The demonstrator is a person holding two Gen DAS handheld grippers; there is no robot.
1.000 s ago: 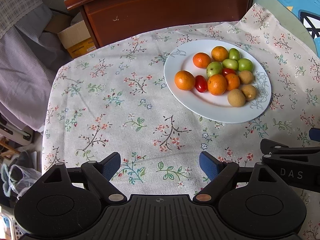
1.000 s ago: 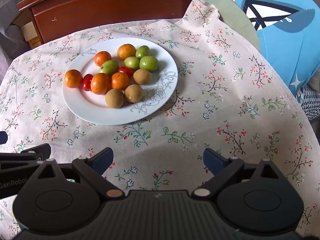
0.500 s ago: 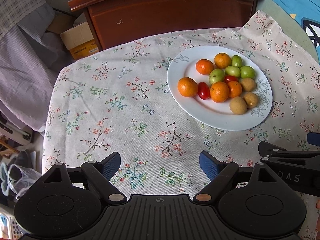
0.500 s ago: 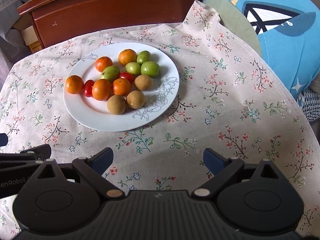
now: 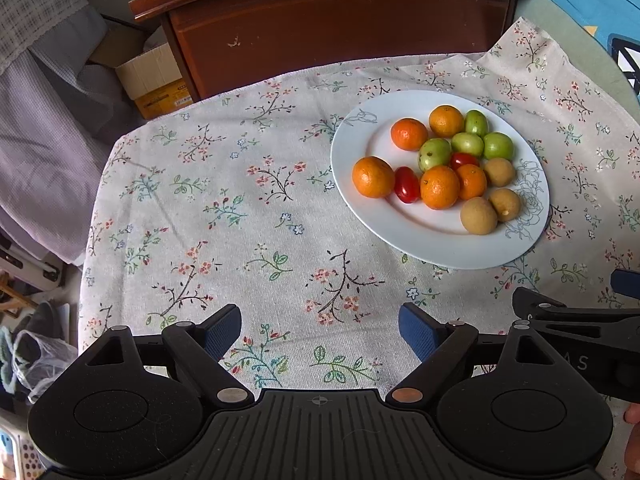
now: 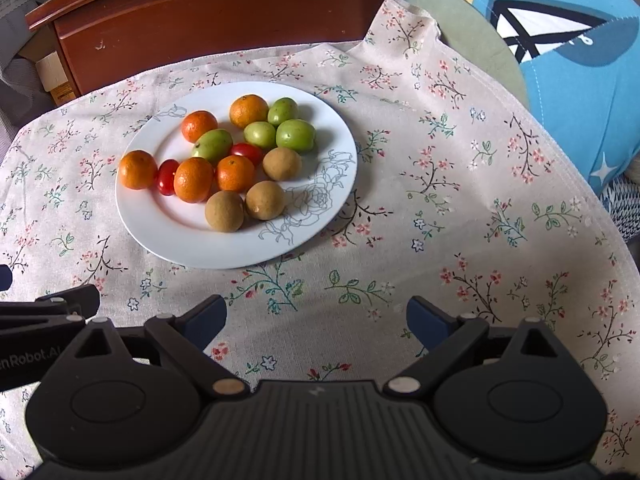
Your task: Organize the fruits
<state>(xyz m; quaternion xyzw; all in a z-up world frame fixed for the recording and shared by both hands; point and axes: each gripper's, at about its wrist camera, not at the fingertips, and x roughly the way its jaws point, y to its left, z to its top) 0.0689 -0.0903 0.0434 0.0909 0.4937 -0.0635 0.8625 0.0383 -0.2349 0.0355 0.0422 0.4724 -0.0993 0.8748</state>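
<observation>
A white plate [image 5: 420, 236] [image 6: 168, 228] with a drawn flower on its rim lies on a flowered tablecloth [image 5: 248, 208] [image 6: 460, 208]. On it sit several small oranges [image 5: 373, 177] [image 6: 193, 179], several green fruits [image 5: 434, 154] [image 6: 295, 134], two red tomatoes [image 5: 407, 185] [image 6: 167, 177] and three brown fruits [image 5: 478, 215] [image 6: 224, 211]. My left gripper [image 5: 320, 334] hovers open over bare cloth, near and left of the plate. My right gripper [image 6: 316, 322] is open too, on the near side of the plate, with nothing between its fingers.
A dark wooden cabinet [image 5: 340, 28] [image 6: 224, 20] stands behind the table. Cardboard boxes [image 5: 152, 76] and hanging clothes [image 5: 44, 120] are at the left. A blue cushion [image 6: 568, 52] lies at the right. The table edge drops off at the left, with bags [image 5: 36, 360] below.
In both views the plate and cloth have slid slightly lower and the plate looks a little nearer. Both grippers stay open; no fruit has moved.
</observation>
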